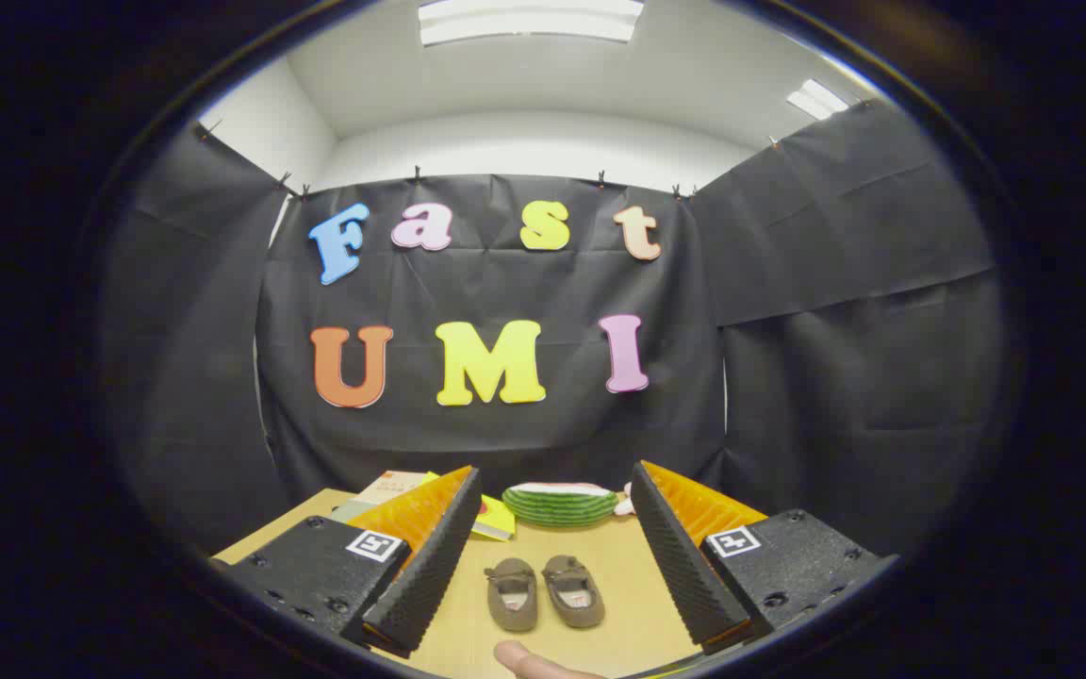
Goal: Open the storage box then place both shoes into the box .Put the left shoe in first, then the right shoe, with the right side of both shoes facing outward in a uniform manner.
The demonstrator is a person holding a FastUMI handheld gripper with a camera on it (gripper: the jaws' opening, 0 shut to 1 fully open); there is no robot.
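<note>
Two small brown shoes point(544, 592) lie side by side on the wooden table point(600, 566), toes pointing toward me, the left one point(512, 594) a little ahead of the right one point(574, 590). My gripper point(551, 556) is open, its two black ridged fingers point(430, 556) spread wide either side of the pair and held above the table. Nothing is between the fingers. A fingertip of a person's hand point(529, 660) shows at the near table edge, just before the shoes.
Beyond the shoes, at the table's far edge against the black cloth wall, lies a green striped watermelon-slice toy point(560, 505). A yellow booklet point(494, 519) and a pale book point(390, 488) lie behind the left finger. A small pink-white thing point(625, 506) peeks beside the right finger.
</note>
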